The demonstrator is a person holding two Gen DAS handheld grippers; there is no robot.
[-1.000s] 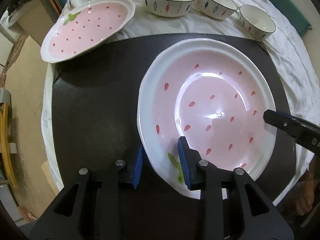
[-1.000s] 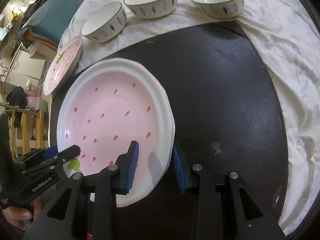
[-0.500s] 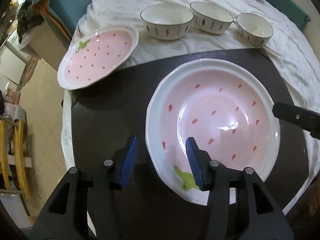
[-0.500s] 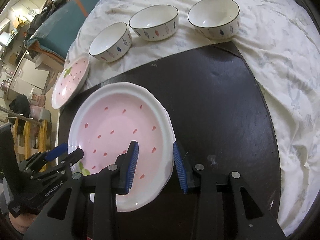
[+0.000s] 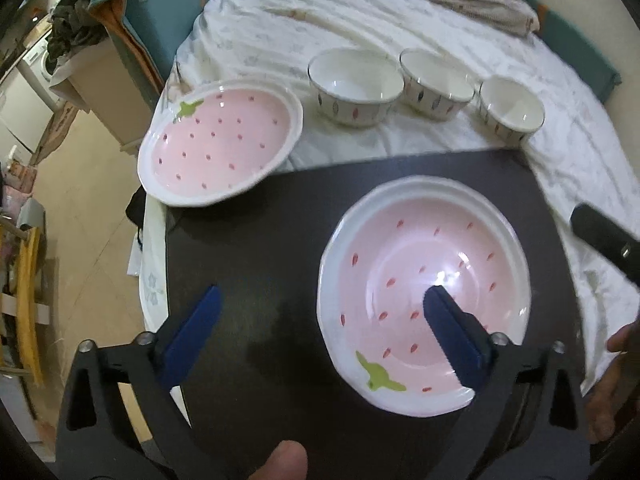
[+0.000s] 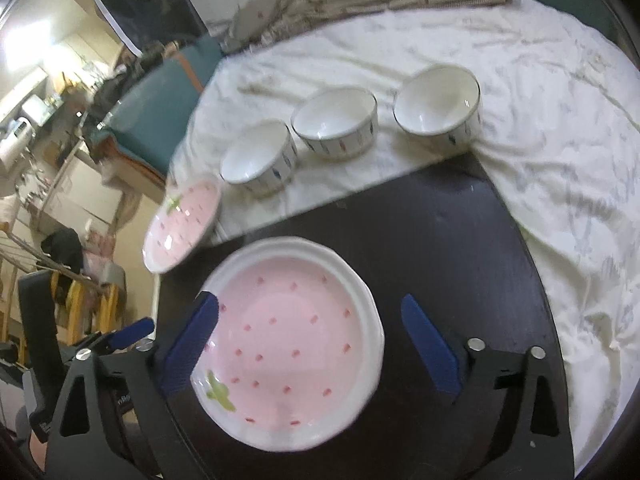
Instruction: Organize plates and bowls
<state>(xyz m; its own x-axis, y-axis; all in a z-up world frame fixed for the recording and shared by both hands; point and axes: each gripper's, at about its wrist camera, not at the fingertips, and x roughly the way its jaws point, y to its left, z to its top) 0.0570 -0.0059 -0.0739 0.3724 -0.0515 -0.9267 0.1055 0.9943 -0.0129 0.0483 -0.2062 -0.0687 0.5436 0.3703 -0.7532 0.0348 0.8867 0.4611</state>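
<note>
Left of the near plate on the dark mat, the second plate overhangs the mat's far-left edge. Both the left gripper and right gripper have just been opening and stand released, gripping nothing. Beyond the plate, three bowls line the mat's far edge; bare mat lies to its right.

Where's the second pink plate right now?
In the left wrist view, the second pink plate sits upper left, overhanging the black mat's corner, beside the nearest bowl.
</note>
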